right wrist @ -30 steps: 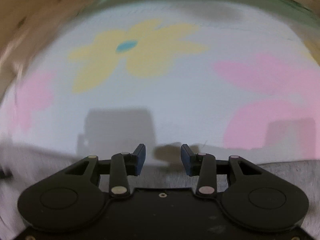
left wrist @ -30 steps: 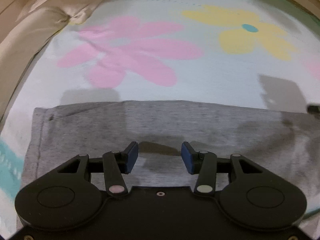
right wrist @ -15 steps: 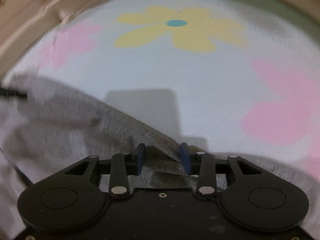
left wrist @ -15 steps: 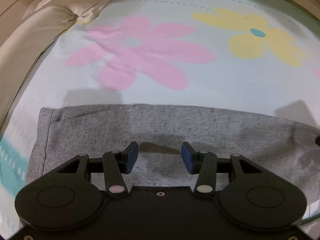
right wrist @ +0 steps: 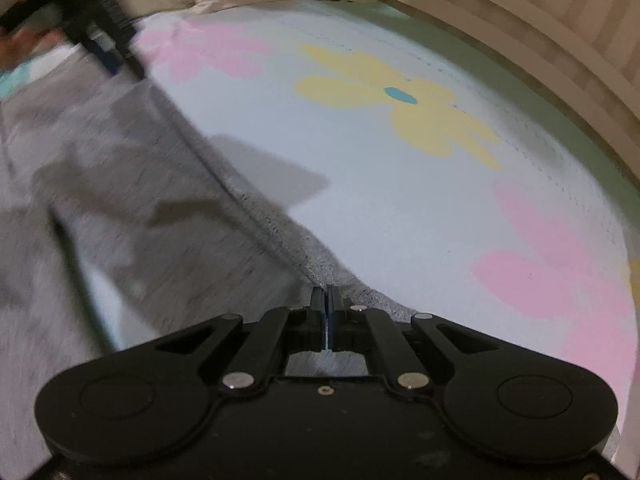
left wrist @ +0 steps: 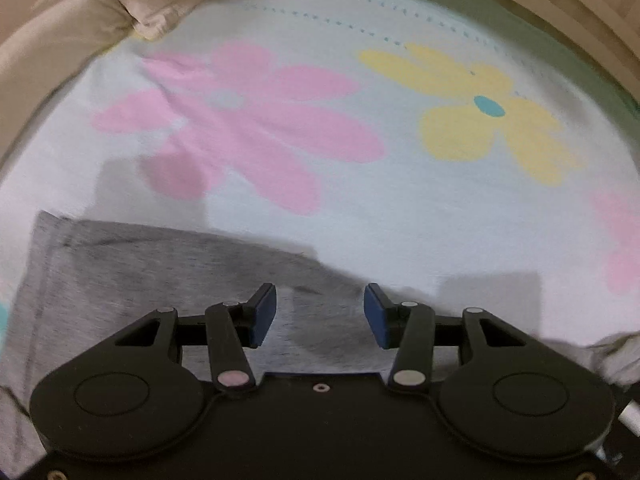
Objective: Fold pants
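While the pants lie spread: grey marled pants [left wrist: 132,280] rest flat on a pale sheet [left wrist: 340,208] printed with big flowers.
Pants, left wrist view: they fill the lower left, with a stitched hem running down the left side and the far edge slanting down toward the right gripper's side.
Pants, right wrist view: the pants [right wrist: 132,216] cover the left half, blurred, their long edge running diagonally from upper left down to the fingertips.
Left gripper: the left gripper [left wrist: 320,312] hangs above the grey cloth with its blue pads [left wrist: 264,312] standing wide apart; nothing is between them and they press on nothing.
Right gripper: the right gripper [right wrist: 327,300] has its jaws drawn fully together, pinching the edge of the pants where the cloth rises to a small peak at the fingertips.
Left gripper seen from the right: a dark, blurred shape [right wrist: 92,16] at upper left over the far end of the pants, with part of a hand [right wrist: 16,44] beside it.
Sheet print: a pink flower [left wrist: 240,120] and a yellow flower [left wrist: 480,116] with a teal centre beyond the pants; another pink flower [right wrist: 552,264] to the right.
Surroundings: beige bedding [left wrist: 60,24] bunched at upper left; a wooden frame [right wrist: 560,52] curving along the upper right.
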`<state>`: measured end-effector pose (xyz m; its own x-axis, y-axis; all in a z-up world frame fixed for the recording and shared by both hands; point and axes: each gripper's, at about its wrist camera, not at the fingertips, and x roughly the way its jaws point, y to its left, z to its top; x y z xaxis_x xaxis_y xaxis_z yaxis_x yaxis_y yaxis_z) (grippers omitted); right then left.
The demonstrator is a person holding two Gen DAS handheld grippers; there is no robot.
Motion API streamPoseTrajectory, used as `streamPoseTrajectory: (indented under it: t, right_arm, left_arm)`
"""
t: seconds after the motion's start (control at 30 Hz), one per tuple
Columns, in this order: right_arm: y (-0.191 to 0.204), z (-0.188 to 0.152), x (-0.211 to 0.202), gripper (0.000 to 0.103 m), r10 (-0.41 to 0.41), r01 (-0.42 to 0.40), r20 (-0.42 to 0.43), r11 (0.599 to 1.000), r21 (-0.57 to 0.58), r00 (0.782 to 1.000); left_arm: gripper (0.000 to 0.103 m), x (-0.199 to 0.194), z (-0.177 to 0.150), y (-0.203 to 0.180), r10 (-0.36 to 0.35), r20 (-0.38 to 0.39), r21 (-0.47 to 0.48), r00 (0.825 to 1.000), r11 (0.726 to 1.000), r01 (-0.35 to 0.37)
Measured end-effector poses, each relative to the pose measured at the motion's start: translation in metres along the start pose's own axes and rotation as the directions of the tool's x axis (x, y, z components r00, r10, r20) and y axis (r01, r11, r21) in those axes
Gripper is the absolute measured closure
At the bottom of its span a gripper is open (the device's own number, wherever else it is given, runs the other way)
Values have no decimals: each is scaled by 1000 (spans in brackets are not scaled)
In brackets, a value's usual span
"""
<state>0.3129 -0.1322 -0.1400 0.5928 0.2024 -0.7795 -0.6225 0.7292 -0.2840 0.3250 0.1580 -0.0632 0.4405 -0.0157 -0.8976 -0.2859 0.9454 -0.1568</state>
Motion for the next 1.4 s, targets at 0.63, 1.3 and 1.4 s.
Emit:
streamPoseTrajectory:
  t: [0.63, 1.3, 1.4]
  right_arm:
    - [9, -23, -14, 101, -13, 14, 30, 1000, -23, 999]
    - [30, -26, -164, 101, -71, 55, 140, 992, 113, 988]
    - [51, -42, -193, 101, -67, 56, 129, 995, 84, 989]
  left_arm:
    - [78, 39, -10, -34, 33, -35, 50, 999, 998, -31]
    - [94, -140, -101, -14, -111, 231, 89, 967, 992, 93]
    - [94, -161, -130, -8, -127, 241, 113, 962, 988, 102]
